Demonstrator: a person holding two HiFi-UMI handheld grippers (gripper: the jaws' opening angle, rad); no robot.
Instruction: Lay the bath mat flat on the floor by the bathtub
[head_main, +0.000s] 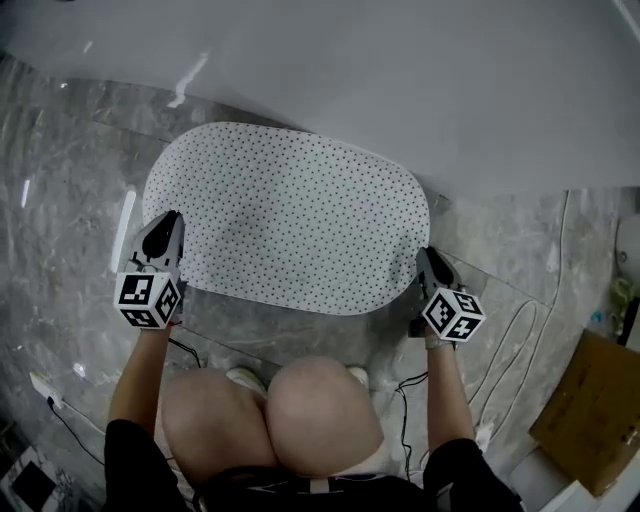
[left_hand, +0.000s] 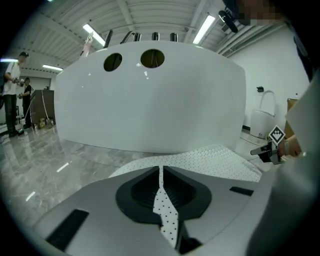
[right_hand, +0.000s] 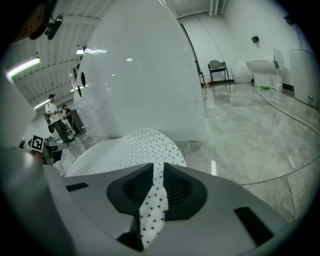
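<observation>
The white oval bath mat (head_main: 290, 220) with small dark dots is spread in front of the white bathtub (head_main: 400, 80), its far edge against the tub's wall. My left gripper (head_main: 165, 228) is shut on the mat's left end; in the left gripper view the dotted edge (left_hand: 165, 210) is pinched between the jaws of that gripper (left_hand: 161, 175). My right gripper (head_main: 428, 260) is shut on the mat's right end, and the right gripper view shows a fold of mat (right_hand: 152, 200) clamped in its jaws (right_hand: 157, 172). Both held ends are lifted a little off the grey marble floor (head_main: 60, 170).
The person's bare knees (head_main: 290, 400) are just behind the mat's near edge. White cables (head_main: 510, 340) trail over the floor at right, beside a cardboard box (head_main: 590, 410). A power strip (head_main: 40, 385) lies at lower left. A toilet (right_hand: 260, 65) and a chair (right_hand: 216, 67) stand farther off.
</observation>
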